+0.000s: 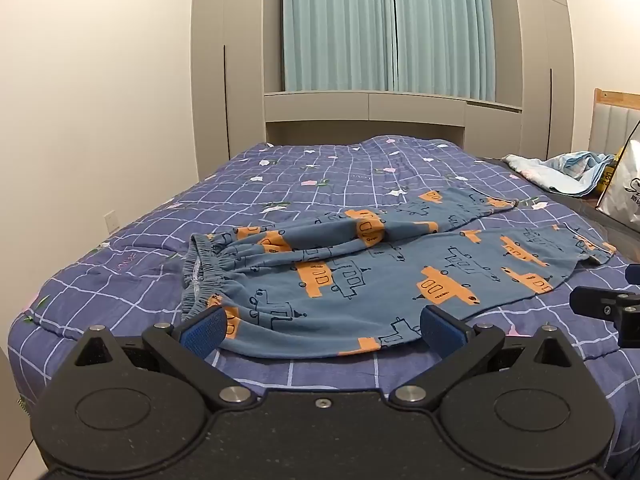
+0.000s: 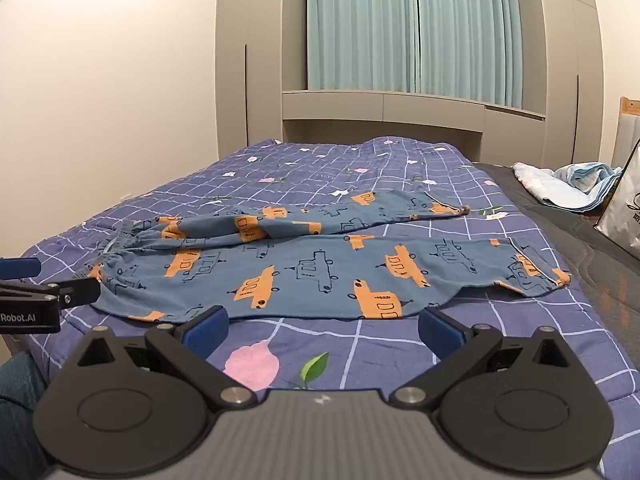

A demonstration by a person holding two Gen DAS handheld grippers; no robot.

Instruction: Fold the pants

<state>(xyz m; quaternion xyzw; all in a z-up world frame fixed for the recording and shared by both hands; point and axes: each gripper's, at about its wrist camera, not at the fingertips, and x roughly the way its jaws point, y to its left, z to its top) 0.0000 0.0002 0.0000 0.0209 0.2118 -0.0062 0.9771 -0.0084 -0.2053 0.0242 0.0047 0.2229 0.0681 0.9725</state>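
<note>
Blue pants point(image 1: 360, 272) with orange vehicle prints lie spread on the bed, elastic waistband at the left, both legs running to the right. The far leg is rumpled, the near one lies flat. My left gripper point(image 1: 322, 330) hovers open over the pants' near edge close to the waistband, nothing between its blue pads. In the right wrist view the same pants point(image 2: 320, 268) lie just beyond my right gripper point(image 2: 322, 328), which is open above bare quilt. The left gripper's tip point(image 2: 24, 268) shows at that view's left edge.
A purple checked quilt point(image 1: 132, 280) covers the bed. At the right side lie a crumpled light-blue cloth point(image 1: 560, 172) and a white bag point(image 1: 624, 188) on a dark mattress strip. Grey wardrobes and teal curtains point(image 1: 384, 24) stand behind the bed.
</note>
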